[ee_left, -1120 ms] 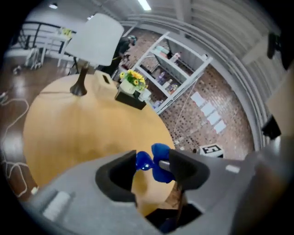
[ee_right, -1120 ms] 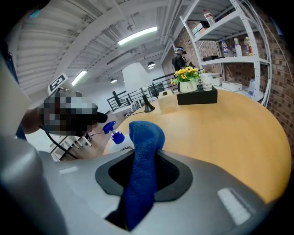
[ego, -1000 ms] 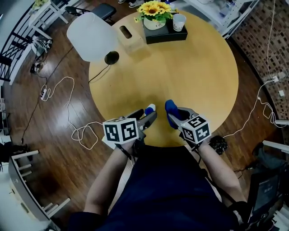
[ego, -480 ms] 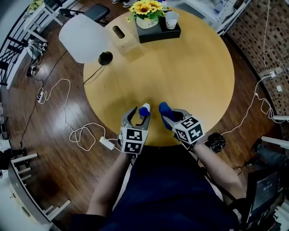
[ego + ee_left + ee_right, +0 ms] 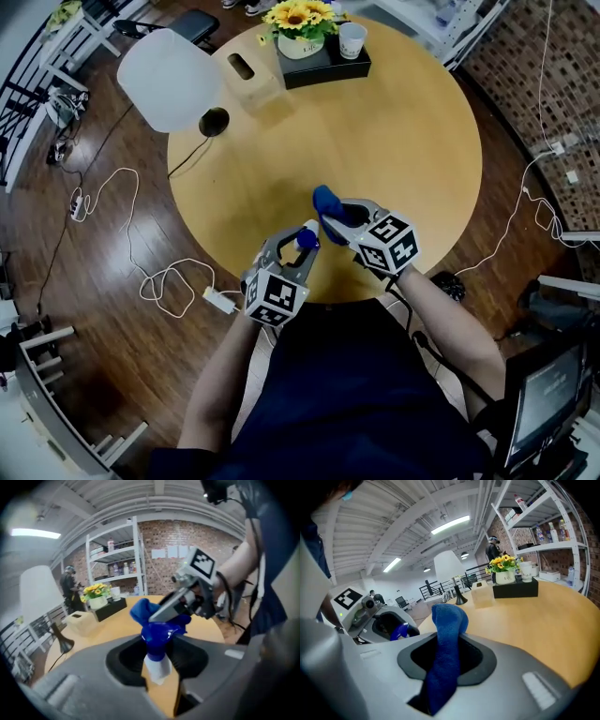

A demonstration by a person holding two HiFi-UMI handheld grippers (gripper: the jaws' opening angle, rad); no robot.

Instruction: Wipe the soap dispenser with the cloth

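Mostly the scene is a round table of pale yellow wood (image 5: pixel 403 141), bare across its middle, on a dark plank floor (image 5: pixel 103 356) where a white cable (image 5: pixel 122 187) loops toward a power strip (image 5: pixel 220 300). At the table's far edge a black tray (image 5: pixel 323 67) carries a white pot of sunflowers (image 5: pixel 300 19) and a white cup (image 5: pixel 352 39). A tan tissue box (image 5: pixel 251 73) sits beside the tray, and a lamp with a broad white shade (image 5: pixel 169 80) stands further left. A brick wall (image 5: pixel 187 541) and white shelving (image 5: pixel 117 559) holding bottles close the room behind.

Over the table's near edge, the left gripper (image 5: pixel 157 644) has just been closing its jaws, and they now clamp a small white soap dispenser with a blue pump head (image 5: pixel 307 235). The right gripper (image 5: pixel 446 651) pinches a folded blue terry cloth (image 5: pixel 325 200), held just beside the pump. Whether the cloth touches the pump is hard to tell.
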